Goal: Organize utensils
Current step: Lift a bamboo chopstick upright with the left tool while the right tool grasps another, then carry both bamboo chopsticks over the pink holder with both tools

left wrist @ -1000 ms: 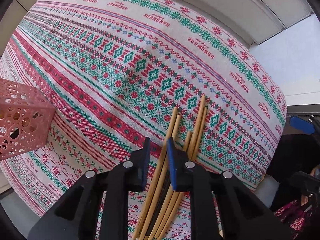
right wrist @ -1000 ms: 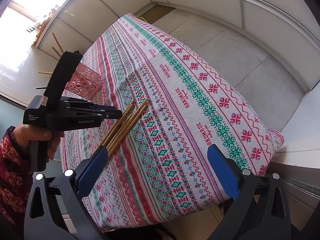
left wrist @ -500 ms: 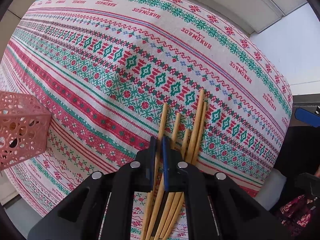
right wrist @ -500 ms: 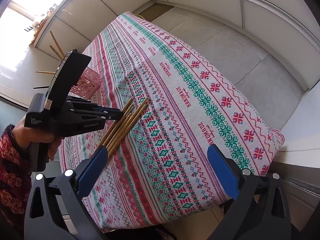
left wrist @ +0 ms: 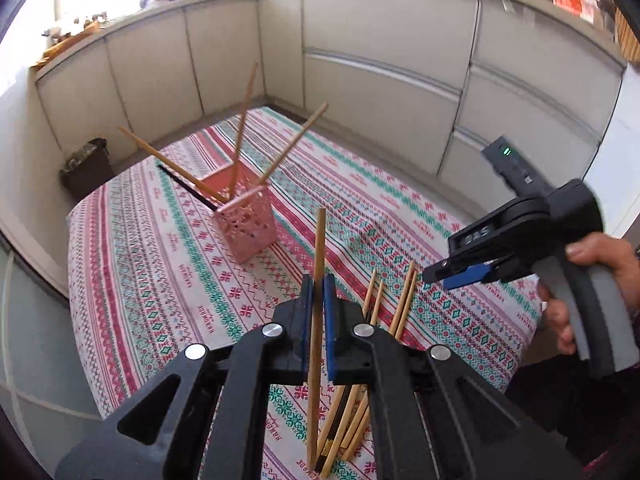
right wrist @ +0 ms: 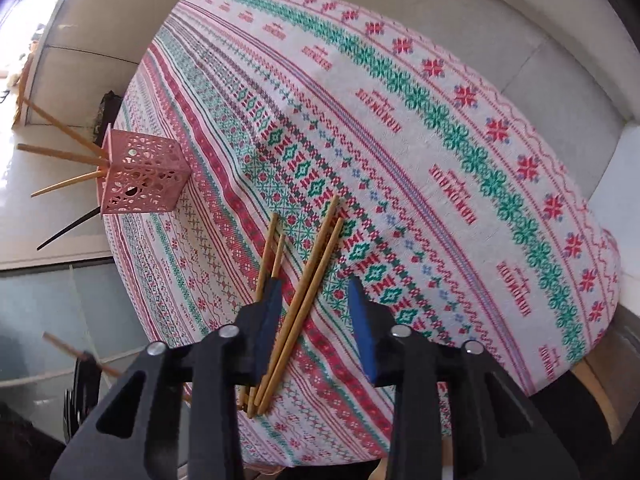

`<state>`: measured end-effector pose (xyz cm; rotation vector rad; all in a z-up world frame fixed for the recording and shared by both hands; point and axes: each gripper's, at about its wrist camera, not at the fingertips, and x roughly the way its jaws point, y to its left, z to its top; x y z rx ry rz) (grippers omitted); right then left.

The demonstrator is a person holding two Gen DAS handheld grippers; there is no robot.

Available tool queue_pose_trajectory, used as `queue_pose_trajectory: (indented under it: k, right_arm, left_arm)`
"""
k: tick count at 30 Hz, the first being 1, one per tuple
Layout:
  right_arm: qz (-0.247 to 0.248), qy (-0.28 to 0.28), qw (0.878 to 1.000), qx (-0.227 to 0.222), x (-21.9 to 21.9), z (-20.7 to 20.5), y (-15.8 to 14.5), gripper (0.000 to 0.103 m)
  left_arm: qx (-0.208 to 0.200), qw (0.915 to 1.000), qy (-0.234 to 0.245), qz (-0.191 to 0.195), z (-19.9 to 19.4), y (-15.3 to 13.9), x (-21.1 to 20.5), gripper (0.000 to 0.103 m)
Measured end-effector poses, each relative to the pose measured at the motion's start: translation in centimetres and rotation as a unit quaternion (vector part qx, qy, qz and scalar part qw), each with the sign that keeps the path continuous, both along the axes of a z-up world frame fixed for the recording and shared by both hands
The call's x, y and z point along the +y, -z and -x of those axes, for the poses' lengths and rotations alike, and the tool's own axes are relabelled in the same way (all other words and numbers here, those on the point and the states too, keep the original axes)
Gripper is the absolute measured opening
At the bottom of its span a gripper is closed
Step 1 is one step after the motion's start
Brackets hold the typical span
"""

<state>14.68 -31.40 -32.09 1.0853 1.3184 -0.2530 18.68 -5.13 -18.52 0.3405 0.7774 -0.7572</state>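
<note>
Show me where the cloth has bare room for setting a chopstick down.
Free: the wide stretch of cloth right of the loose chopsticks, out to its far edge. Crowded: around those chopsticks and by the pink holder with its splayed sticks.

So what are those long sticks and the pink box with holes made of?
The chopstick in the left gripper looks like bamboo or light wood: tan, matte and plain. The black stick in the pink holder may be lacquered wood or plastic; I can't tell which. The holder itself looks like moulded plastic: even pink colour, with neat cut-out holes in thin walls.
</note>
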Motion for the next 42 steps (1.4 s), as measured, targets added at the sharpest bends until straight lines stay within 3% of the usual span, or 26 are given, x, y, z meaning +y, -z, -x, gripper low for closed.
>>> queue_pose_trajectory:
  k: [4,15,23,26,29,33,38,42]
  right_arm:
    - [-0.004,0.034,0.999,0.042,0.5,-0.5,1.4,0.013]
    - [0.059,0.040,0.991,0.116,1.6,-3.4,2.9,0.011]
    - [0.094,0.036,0.984,0.146,2.5,-6.0,2.7,0.012]
    - [0.118,0.029,0.987,0.101,3.5,-4.8,2.2,0.007]
    - [0.102,0.051,0.993,0.026,3.3,-2.4,2.4,0.005]
    - [0.145,0.047,0.986,-0.063,3.5,0.1,0.5,0.005]
    - [0.205,0.020,0.963,-0.176,4.3,3.0,-4.0,0.005]
    - [0.259,-0.006,0.931,-0.258,4.7,6.3,-9.1,0.005]
  left_arm:
    - [-0.029,0.9978,-0.022,0.056,2.1,-2.6,3.3,0.004]
    - [-0.071,0.9871,-0.015,0.143,4.2,-7.3,7.9,0.004]
    - [-0.075,0.9828,-0.023,0.167,4.8,-8.3,8.9,0.004]
    - [-0.070,0.9822,-0.030,0.172,4.7,-7.9,9.0,0.004]
    - [-0.056,0.9828,-0.038,0.172,4.3,-7.1,9.0,0.004]
    - [-0.049,0.9827,-0.055,0.170,4.2,-6.6,8.6,0.004]
    - [-0.047,0.9811,-0.071,0.174,4.6,-6.5,7.6,0.004]
    - [-0.044,0.9784,-0.089,0.182,5.2,-6.4,7.1,0.004]
